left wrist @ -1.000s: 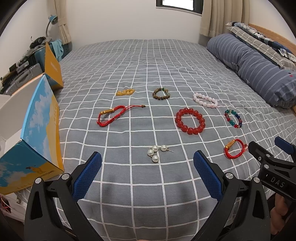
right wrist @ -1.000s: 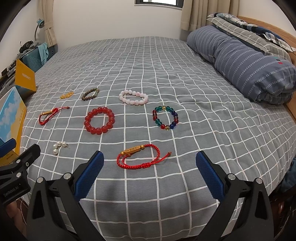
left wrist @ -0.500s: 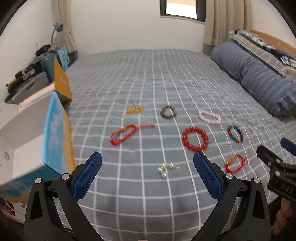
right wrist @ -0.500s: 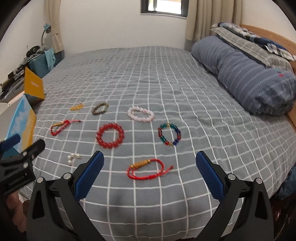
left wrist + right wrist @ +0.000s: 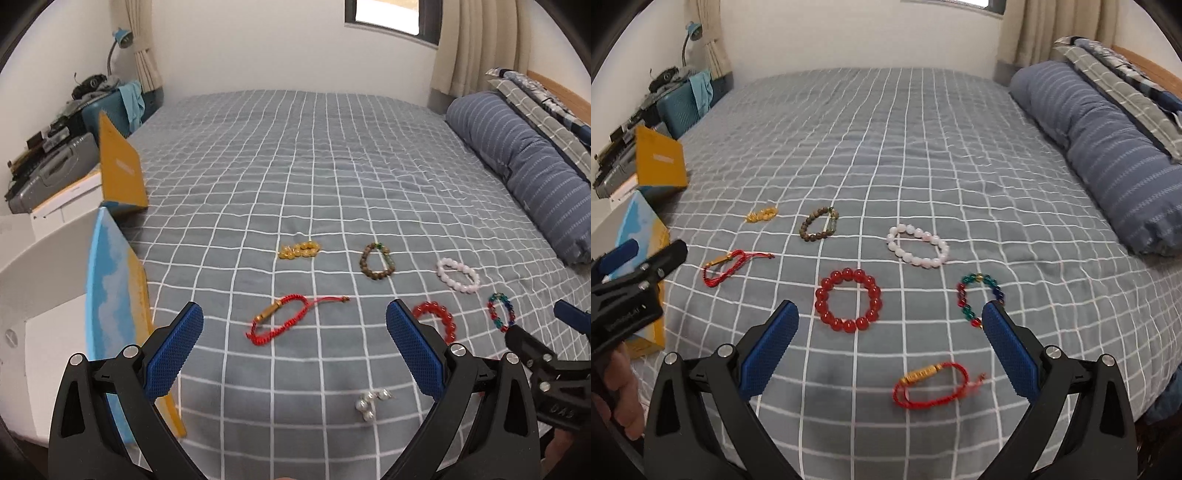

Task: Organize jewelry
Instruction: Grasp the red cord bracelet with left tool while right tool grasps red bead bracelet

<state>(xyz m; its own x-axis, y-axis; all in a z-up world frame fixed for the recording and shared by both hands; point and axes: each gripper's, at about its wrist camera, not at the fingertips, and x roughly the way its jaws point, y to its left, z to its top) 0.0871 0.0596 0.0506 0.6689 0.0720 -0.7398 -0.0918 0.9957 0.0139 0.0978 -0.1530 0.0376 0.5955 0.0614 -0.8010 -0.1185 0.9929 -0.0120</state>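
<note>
Several bracelets lie on the grey checked bedspread [image 5: 295, 166]. In the left wrist view: a red cord bracelet [image 5: 284, 319], yellow beads [image 5: 299, 250], a brown bead bracelet [image 5: 376, 261], a pink-white one [image 5: 458, 275], a red bead one [image 5: 437, 317], a multicolour one [image 5: 500, 312] and pearl earrings [image 5: 371, 400]. In the right wrist view: the red bead bracelet [image 5: 848, 300], a second red cord bracelet [image 5: 932, 384], the multicolour one [image 5: 979, 295]. My left gripper [image 5: 293, 350] is open and empty above the near bed. My right gripper [image 5: 888, 350] is open and empty.
An open blue-and-orange box [image 5: 114, 295] stands at the bed's left edge, its lid [image 5: 120, 170] upright behind. A striped bolster pillow [image 5: 532, 173] lies along the right. Cluttered shelves [image 5: 55, 147] stand at far left.
Both grippers have risen and tilted up, so the jewelry sits lower and nearer in both views. Both stay open. Nothing on the bed has moved.
</note>
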